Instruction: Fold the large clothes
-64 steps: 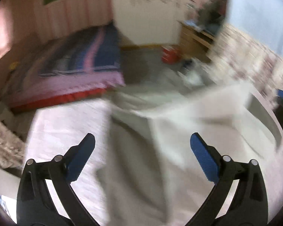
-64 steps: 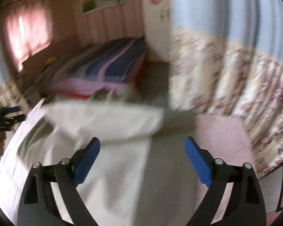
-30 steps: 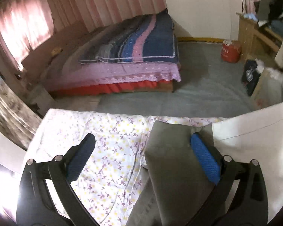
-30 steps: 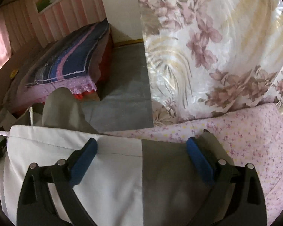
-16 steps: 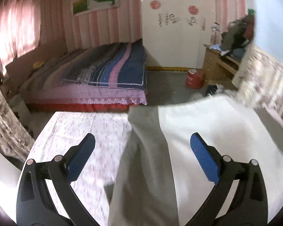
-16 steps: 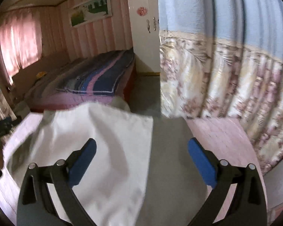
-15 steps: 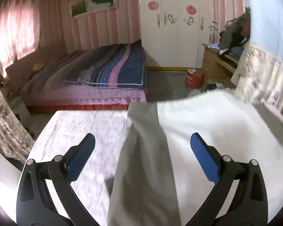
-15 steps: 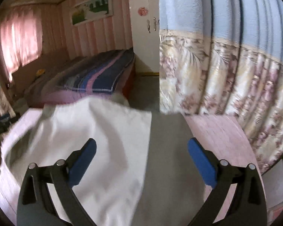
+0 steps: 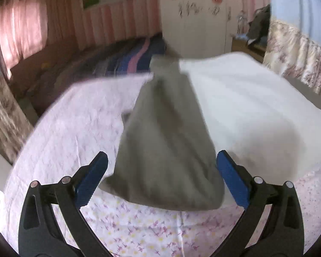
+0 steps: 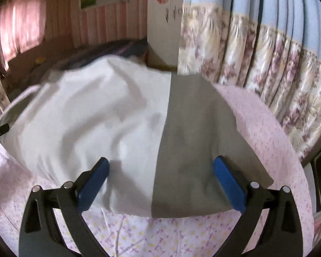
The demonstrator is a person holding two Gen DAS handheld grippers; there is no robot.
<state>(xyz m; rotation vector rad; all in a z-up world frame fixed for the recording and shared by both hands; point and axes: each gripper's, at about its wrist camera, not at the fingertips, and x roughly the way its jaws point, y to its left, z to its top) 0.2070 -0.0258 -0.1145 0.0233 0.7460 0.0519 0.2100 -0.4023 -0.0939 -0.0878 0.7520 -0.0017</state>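
A white-and-grey garment [image 10: 122, 117] lies billowed on a floral bedsheet [image 10: 139, 235], seemingly spread for folding. Left gripper [image 9: 160, 182] and right gripper [image 10: 160, 182] hover with jaws spread, holding nothing

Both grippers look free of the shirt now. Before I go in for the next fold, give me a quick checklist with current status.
1. Left gripper open and holding nothing: ok.
2. Right gripper open and holding nothing: ok.
3. Shirt resting on the bedsheet: ok at the near edge; the far edge is blurred, cannot tell.
4. Shirt lying flat: not ok, the white part shows humps and creases.
5. Gray sleeve spread flat: not ok, it looks bunched in the left wrist view.
6. Gray panel near hem within reach between the right fingers: ok.
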